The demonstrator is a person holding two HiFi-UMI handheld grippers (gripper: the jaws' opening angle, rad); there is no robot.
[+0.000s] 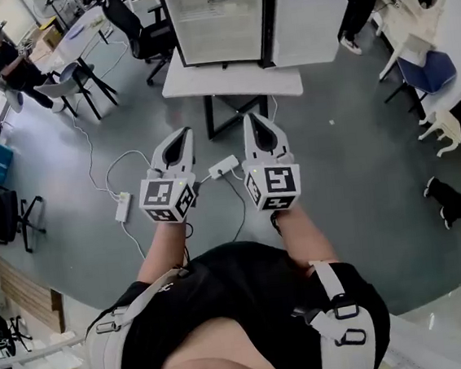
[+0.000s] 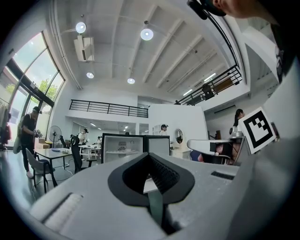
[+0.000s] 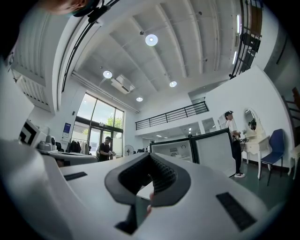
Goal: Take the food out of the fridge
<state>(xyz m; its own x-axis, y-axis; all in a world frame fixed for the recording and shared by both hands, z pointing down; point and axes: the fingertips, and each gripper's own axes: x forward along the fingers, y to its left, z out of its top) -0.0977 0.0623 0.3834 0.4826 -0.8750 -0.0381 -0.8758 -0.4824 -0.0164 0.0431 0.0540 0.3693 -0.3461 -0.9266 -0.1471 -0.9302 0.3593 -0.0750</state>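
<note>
Both tools are held out side by side in front of me, roughly level and well short of the fridge. The left tool [image 1: 181, 135] has its jaws drawn together with nothing between them, and the right tool [image 1: 258, 121] is fully closed and empty as well. The fridge [image 1: 215, 25] stands straight ahead on the white tabletop [image 1: 233, 87], set toward its far edge. Its door [image 1: 309, 27] is swung open to the right, so the cavity faces me. Through the left gripper view I can make out a shelf inside with something pale on it, too small to name, and I take that to be the food. The opening lies about midway between the two tools, so neither is clearly nearer. The right one sits closer to the door side. My judgement: step forward across the floor, spread one tool's jaws and reach straight in
</note>
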